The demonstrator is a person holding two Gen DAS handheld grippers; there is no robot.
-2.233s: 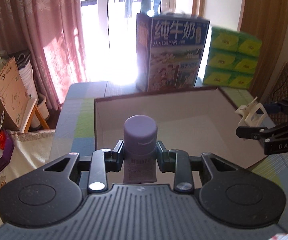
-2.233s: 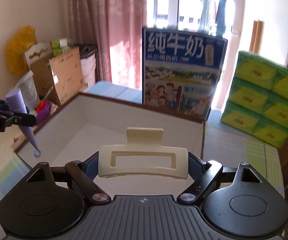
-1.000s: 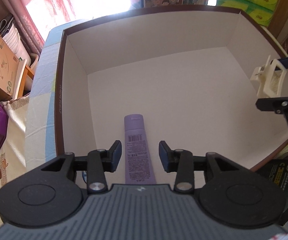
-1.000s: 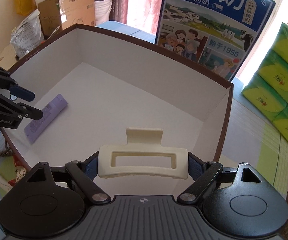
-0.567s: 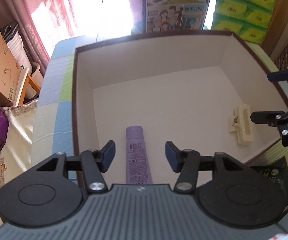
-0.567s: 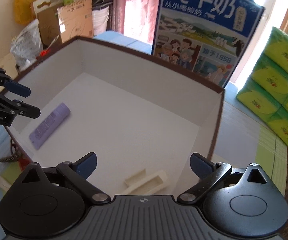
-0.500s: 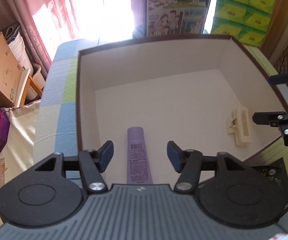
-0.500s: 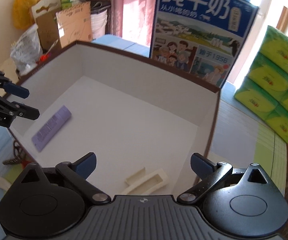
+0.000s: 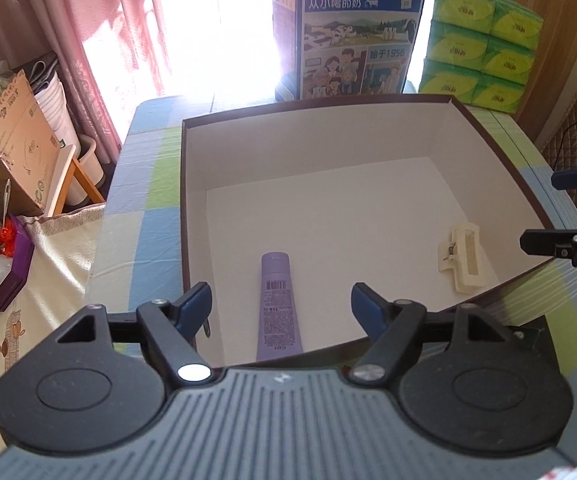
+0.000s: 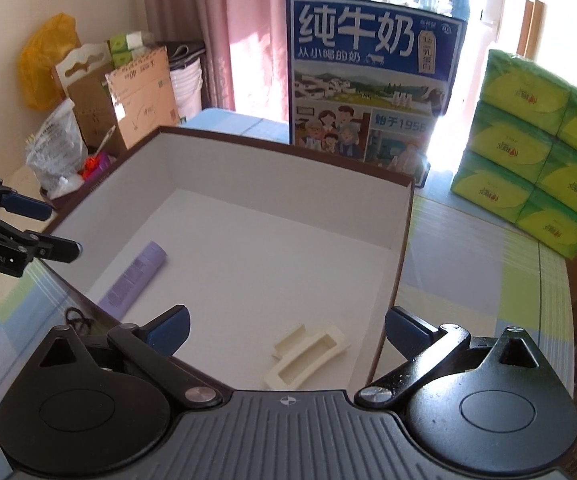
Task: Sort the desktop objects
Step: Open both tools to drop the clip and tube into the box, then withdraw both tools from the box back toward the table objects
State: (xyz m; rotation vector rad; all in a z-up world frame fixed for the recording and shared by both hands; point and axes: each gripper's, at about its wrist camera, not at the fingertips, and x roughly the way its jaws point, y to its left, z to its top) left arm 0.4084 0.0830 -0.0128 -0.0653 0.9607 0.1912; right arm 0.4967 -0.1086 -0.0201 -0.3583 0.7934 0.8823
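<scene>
In box (image 9: 192,208), purple tube (image 9: 279,304), hair clip (image 9: 464,258)

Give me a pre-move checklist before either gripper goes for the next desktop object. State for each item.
1. Left gripper open, nothing held: ok.
2. Right gripper open, nothing held: ok.
3. Purple tube lying flat on the box floor: ok.
4. Cream hair clip lying in the box, near its right wall: ok.
5. Tube and clip apart, not touching: ok.
6. Next object chosen: cannot tell; a black hair tie lies outside the box.
</scene>
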